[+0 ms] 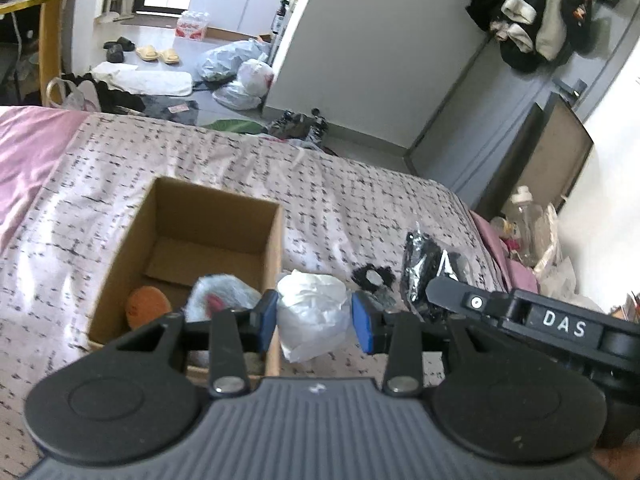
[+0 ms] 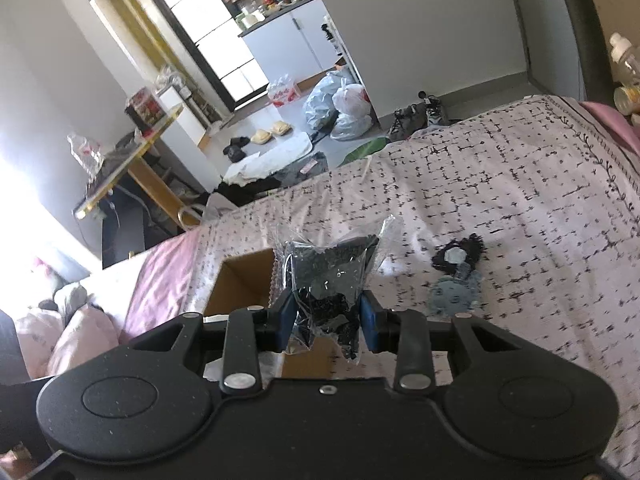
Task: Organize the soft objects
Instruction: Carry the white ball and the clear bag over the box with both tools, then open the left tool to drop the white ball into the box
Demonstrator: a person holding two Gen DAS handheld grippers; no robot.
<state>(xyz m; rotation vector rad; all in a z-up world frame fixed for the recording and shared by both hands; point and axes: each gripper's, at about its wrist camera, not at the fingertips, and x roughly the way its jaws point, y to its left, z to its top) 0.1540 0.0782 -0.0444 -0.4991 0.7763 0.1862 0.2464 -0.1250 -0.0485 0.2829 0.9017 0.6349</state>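
Both wrist cameras sit just behind their own claw, angled down close over the bed (image 1: 360, 184). Each faces the doorway at 12 o'clock, sharing the cardboard box (image 1: 188, 240), the black lace piece (image 2: 460, 258) and the floor bags (image 2: 344, 108).

1. The bed cover (image 1: 360, 200) is pale pink-white with a broken black dash grid.
2. The cardboard box (image 1: 120, 280) is plain brown.
3. The crumpled bag (image 1: 312, 312) is white.
4. The clear packet (image 2: 328, 276) shows black contents.
5. Each hand-held gripper, left (image 1: 315, 319) and right (image 2: 328, 322), is black with blue pads.
6. The plush (image 1: 146, 304) in the box is orange-brown.
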